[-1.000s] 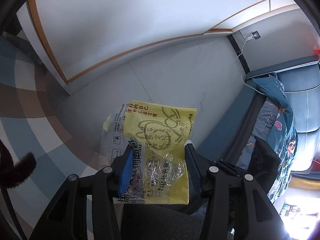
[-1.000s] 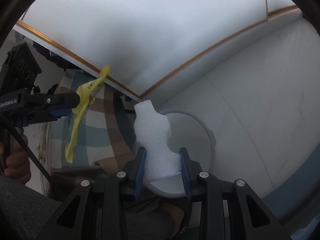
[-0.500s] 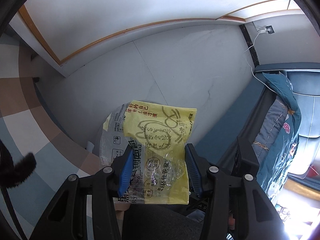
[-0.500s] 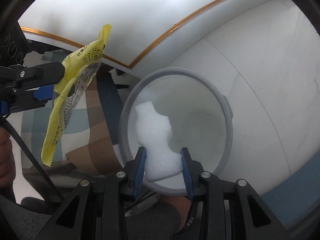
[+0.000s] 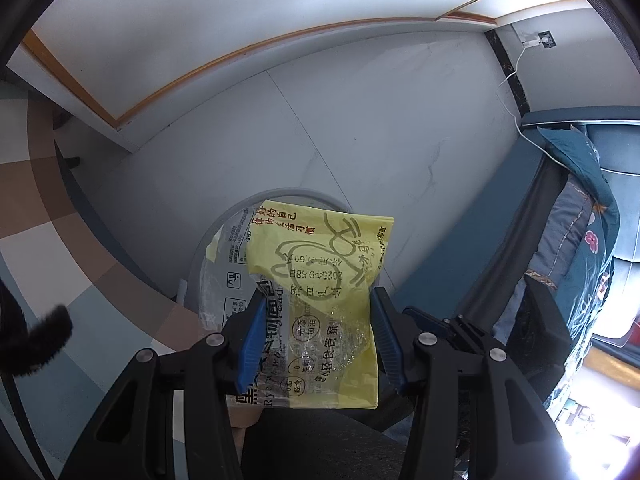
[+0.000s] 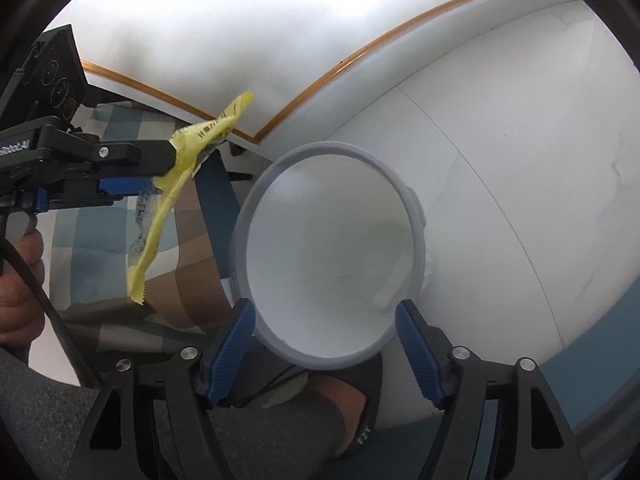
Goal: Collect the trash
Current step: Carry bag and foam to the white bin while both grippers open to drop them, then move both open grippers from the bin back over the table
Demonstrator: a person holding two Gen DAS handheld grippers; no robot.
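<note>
Foam no longer sits between the right gripper's (image 6: 324, 344) blue pads: a second ago a white foam piece was pinched there, and now the jaws are spreading with nothing between them, poised right over the mouth of the grey waste bin (image 6: 416, 216). Pale scraps (image 6: 390, 286) lie low inside the bin, though whether they are the foam is not clear. The bin itself has come from a sliver at the frame's edge to fill the middle of the right wrist view, and in the left wrist view its rim (image 5: 240, 208) now peeks out behind the wrapper where only floor showed before. One left gripper (image 5: 316, 332) is clamped, as before, on one yellow printed wrapper (image 5: 320, 276), which hangs beside the bin's rim on the side of the checked rug (image 6: 80, 248), not yet over the opening. Counted: two grippers, one bin, one wrapper, one hand (image 6: 16, 280) on the left gripper's handle, beside the bin.
</note>
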